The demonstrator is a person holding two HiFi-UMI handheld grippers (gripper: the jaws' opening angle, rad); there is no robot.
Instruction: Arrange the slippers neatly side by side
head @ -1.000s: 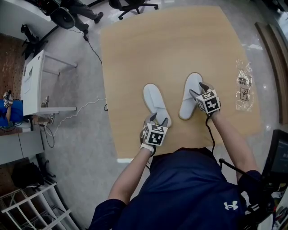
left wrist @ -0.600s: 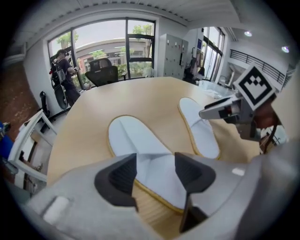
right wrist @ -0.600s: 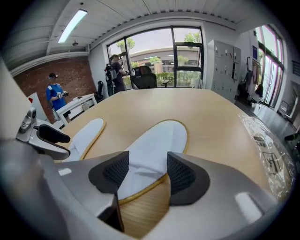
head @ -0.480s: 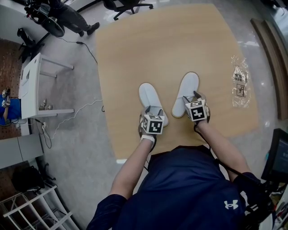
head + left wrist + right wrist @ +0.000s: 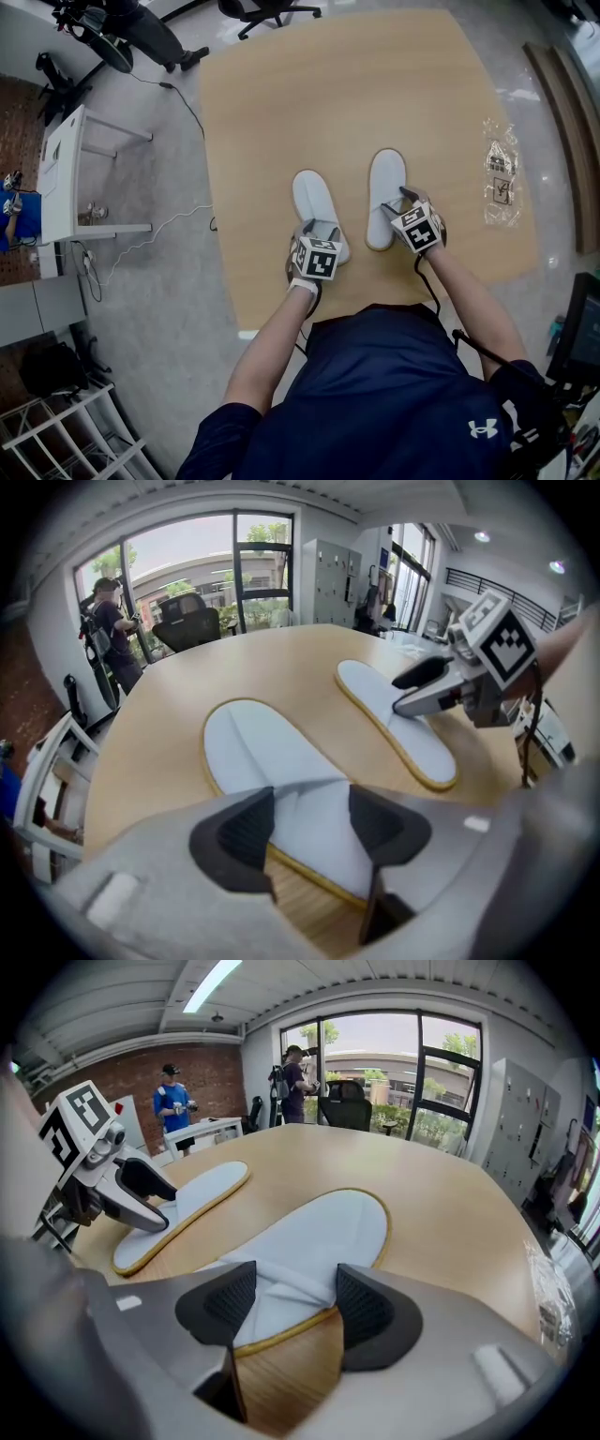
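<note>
Two white slippers with yellow rims lie flat on the wooden table (image 5: 281,103), nearly parallel. My left gripper (image 5: 319,228) hangs over the near end of the left slipper (image 5: 312,197). Its jaws have just been opening, and the slipper's white top (image 5: 258,752) lies between the pads (image 5: 246,829) without being squeezed. My right gripper (image 5: 396,204) sits on the near end of the right slipper (image 5: 385,183). In the right gripper view its pads (image 5: 361,1309) press a bunched fold of that slipper (image 5: 328,1227).
Clear plastic packets (image 5: 502,178) lie near the table's right edge. A white side table (image 5: 66,159) and a floor cable (image 5: 159,234) are off to the left, with an office chair (image 5: 272,11) beyond the far edge. People stand far back (image 5: 173,1101).
The right slipper has swung from slanted to straight and now lies closer to the left one, the right gripper moving with it. The left gripper has slid forward over its slipper's near end.
</note>
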